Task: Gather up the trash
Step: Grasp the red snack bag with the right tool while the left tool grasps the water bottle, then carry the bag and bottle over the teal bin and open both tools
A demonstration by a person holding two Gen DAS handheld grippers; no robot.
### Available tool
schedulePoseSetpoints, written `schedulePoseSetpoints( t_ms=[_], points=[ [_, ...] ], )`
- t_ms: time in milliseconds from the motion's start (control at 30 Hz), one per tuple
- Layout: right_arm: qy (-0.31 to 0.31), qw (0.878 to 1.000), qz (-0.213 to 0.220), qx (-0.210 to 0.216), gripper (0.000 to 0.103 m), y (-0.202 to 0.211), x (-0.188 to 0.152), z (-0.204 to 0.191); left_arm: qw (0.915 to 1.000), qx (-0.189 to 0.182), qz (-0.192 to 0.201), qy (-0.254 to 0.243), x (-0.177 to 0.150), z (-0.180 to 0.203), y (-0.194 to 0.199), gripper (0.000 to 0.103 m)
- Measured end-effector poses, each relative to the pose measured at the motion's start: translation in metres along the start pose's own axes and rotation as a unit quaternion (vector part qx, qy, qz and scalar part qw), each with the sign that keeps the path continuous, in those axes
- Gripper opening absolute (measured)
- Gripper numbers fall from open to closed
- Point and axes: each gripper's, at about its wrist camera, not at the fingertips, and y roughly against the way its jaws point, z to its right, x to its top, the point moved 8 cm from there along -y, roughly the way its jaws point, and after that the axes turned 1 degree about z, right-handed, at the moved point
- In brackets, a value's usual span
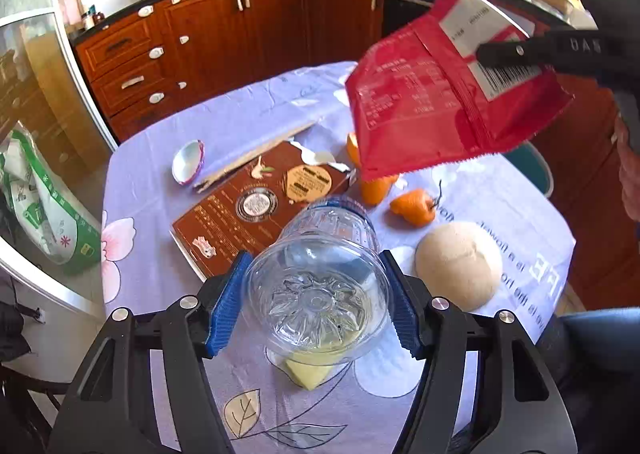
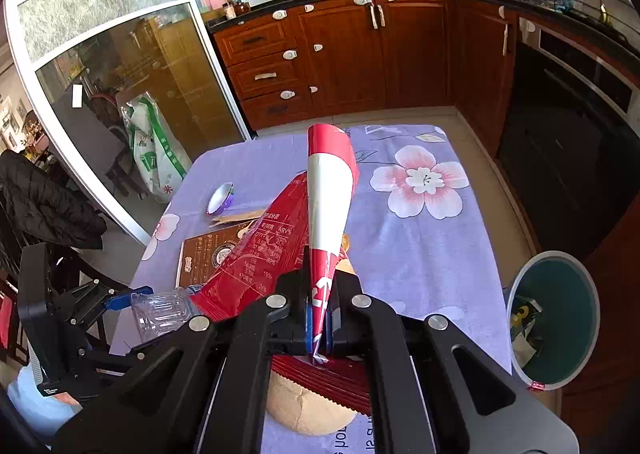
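Observation:
A clear plastic bottle (image 1: 324, 294) lies tilted with its base toward the camera, above the cloth. My left gripper (image 1: 313, 258) is shut on it, blue pads (image 1: 228, 306) pressing both sides. In the right wrist view that bottle (image 2: 160, 314) and the left gripper (image 2: 120, 300) sit at the lower left. A red snack wrapper (image 2: 328, 182) is pinched in my right gripper (image 2: 322, 266), which is shut on its edge. From the left wrist view the wrapper (image 1: 420, 102) hangs above the table at the upper right, with a right finger (image 1: 516, 54) across it.
On the purple floral tablecloth (image 1: 168, 254) lie a brown box (image 1: 240, 210), orange peels (image 1: 414, 206), a round bun (image 1: 458, 266), a foil cup (image 1: 188, 168) and a yellow scrap (image 1: 308, 372). A teal bin (image 2: 556, 318) with trash inside stands beside the table's right edge.

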Motion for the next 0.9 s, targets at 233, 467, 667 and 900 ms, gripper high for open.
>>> schedulePoseSetpoints(
  t_ms=[233, 467, 667, 900],
  points=[
    [-0.016, 1.000, 0.018, -0.006, 0.004, 0.022, -0.004, 0.019, 0.9995, 0.010, 0.029, 0.008, 0.026, 0.016, 0.022, 0.065],
    [-0.046, 0.998, 0.046, -0.025, 0.004, 0.048, -0.005, 0.056, 0.9991, -0.009, 0.042, 0.003, 0.056, 0.048, 0.027, 0.065],
    [-0.072, 0.991, 0.082, -0.078, 0.004, 0.088, -0.007, 0.113, 0.9971, -0.048, 0.057, -0.015, 0.085, 0.097, 0.022, 0.065],
    [-0.119, 0.976, 0.090, -0.161, 0.004, 0.127, -0.033, 0.211, 0.9922, -0.097, 0.052, -0.059, 0.115, 0.174, -0.003, 0.065]
  ],
)
